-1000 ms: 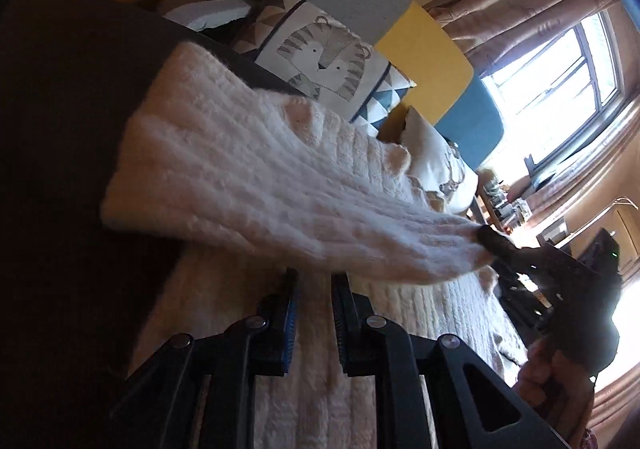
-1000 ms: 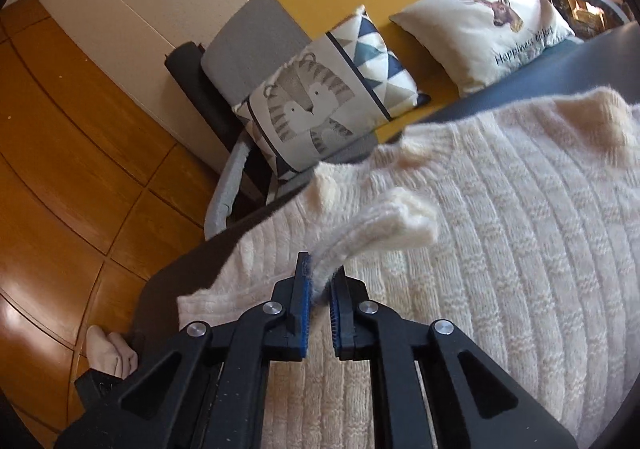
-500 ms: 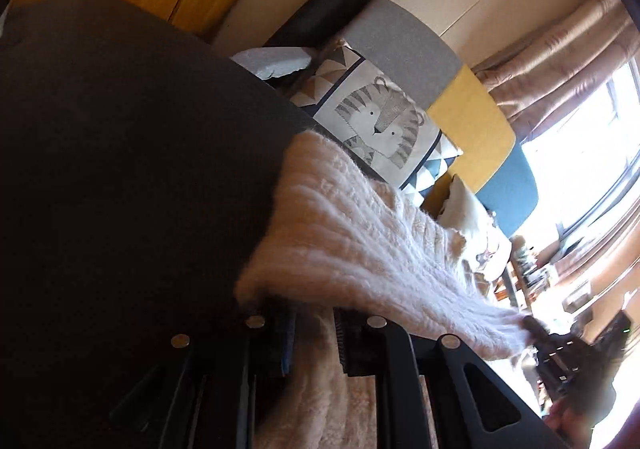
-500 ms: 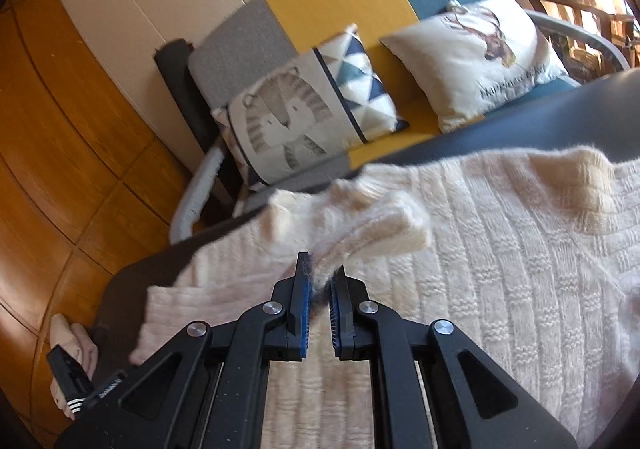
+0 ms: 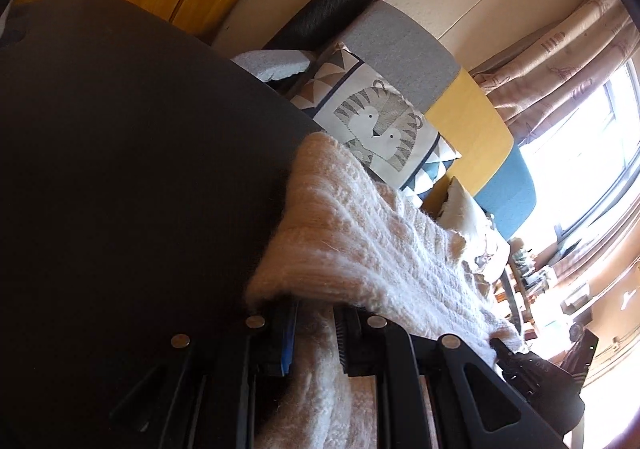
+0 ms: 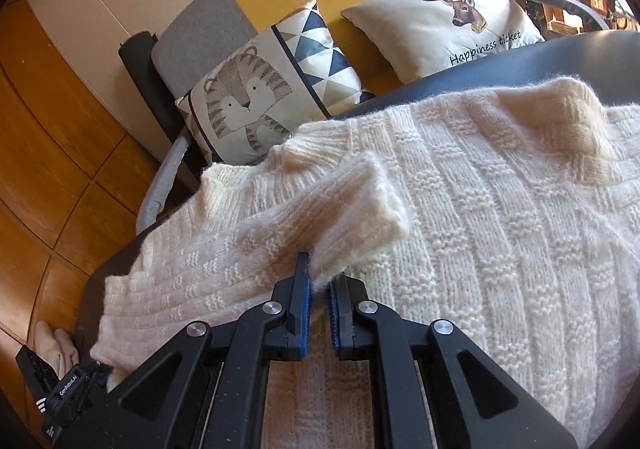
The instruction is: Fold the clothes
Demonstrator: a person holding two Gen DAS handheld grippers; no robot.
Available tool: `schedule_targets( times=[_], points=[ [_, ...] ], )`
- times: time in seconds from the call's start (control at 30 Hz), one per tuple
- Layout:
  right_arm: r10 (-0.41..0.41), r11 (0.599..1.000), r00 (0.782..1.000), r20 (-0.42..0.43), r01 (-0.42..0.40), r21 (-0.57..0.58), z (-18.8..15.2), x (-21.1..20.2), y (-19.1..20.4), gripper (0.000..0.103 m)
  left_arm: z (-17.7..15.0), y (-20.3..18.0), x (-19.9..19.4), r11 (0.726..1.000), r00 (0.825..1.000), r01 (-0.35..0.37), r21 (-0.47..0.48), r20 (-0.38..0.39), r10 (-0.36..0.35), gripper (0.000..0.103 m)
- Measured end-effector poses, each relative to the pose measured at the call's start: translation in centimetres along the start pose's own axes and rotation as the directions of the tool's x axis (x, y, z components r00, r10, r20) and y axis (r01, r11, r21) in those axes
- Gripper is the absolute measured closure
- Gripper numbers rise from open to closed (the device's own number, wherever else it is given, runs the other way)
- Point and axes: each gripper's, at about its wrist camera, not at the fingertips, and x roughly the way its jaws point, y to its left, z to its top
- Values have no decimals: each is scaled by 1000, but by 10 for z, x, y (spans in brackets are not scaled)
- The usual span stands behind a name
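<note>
A cream knitted sweater (image 6: 500,233) lies spread on a dark table (image 6: 540,61). Its sleeve (image 6: 312,217) is folded across the body, cuff end uppermost. My right gripper (image 6: 319,289) is shut on the sleeve's lower edge near the cuff. In the left wrist view the same sleeve (image 5: 360,249) drapes over my left gripper (image 5: 316,325) and hides its fingertips. Bunched sweater fabric fills the narrow gap between the left fingers, at the sweater's left edge by the bare table (image 5: 120,169). The right gripper (image 5: 500,349) shows at the sleeve's far end.
Behind the table stands a grey, yellow and blue sofa with a tiger cushion (image 6: 248,101) and a deer cushion (image 6: 448,21). Wooden floor (image 6: 48,137) lies to the left. A hand (image 6: 52,341) holds the left gripper. A bright window (image 5: 580,153) and curtains are at the right.
The right gripper has carried the sleeve further across the sweater's body and lowered it. The left gripper has shifted toward the sweater's left edge, and the sleeve now covers its fingertips.
</note>
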Motion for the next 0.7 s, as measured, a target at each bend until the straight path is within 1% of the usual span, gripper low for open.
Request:
schedule_targets(
  times=[0.07,0.1,0.17,0.23,0.27,0.3,0.4,0.43,0.5,0.53,0.57,0.63,0.67,0.7],
  points=[
    [8,1000,1000,3,-8,9,-1,1,-3,95,-1,-7,-5,998,998,-59,28,25,58,88],
    [12,1000,1000,4,-12,13,-2,2,-5,97,-1,-9,-7,996,997,-75,36,37,74,88],
    [20,1000,1000,7,-20,22,-4,3,-8,97,-1,-12,-11,994,994,-94,48,52,92,88],
    [26,999,1000,9,-26,28,-5,3,-10,97,1,-12,-8,988,989,-146,49,39,144,89],
    [25,999,1000,10,-26,27,-5,4,-10,97,2,-12,-6,983,984,-175,50,31,173,97],
    [25,999,1000,11,-25,26,-5,4,-10,97,2,-11,-3,979,981,-196,51,12,195,98],
    [26,999,1000,14,-26,25,-5,4,-9,97,2,-16,-1,972,974,-224,75,-1,225,101],
    [31,999,999,14,-32,28,-5,4,-10,97,1,-18,-2,970,974,-226,91,-13,228,101],
    [49,998,999,15,-50,44,-4,4,-14,97,-3,-25,-9,974,981,-180,135,-47,188,100],
    [58,997,998,17,-58,51,-4,4,-15,97,-6,-29,-17,975,986,-153,160,-45,162,100],
    [65,996,998,18,-66,57,-4,5,-17,97,-11,-32,-28,972,989,-141,190,-23,148,99],
    [75,995,997,21,-76,66,-4,5,-18,97,-16,-41,-48,960,989,-145,241,43,138,92],
    [77,995,997,23,-78,68,-4,5,-19,97,-16,-46,-51,956,989,-146,254,65,133,87],
    [79,994,997,24,-81,70,-4,5,-19,97,-15,-52,-53,953,988,-145,265,83,128,87]
  ],
)
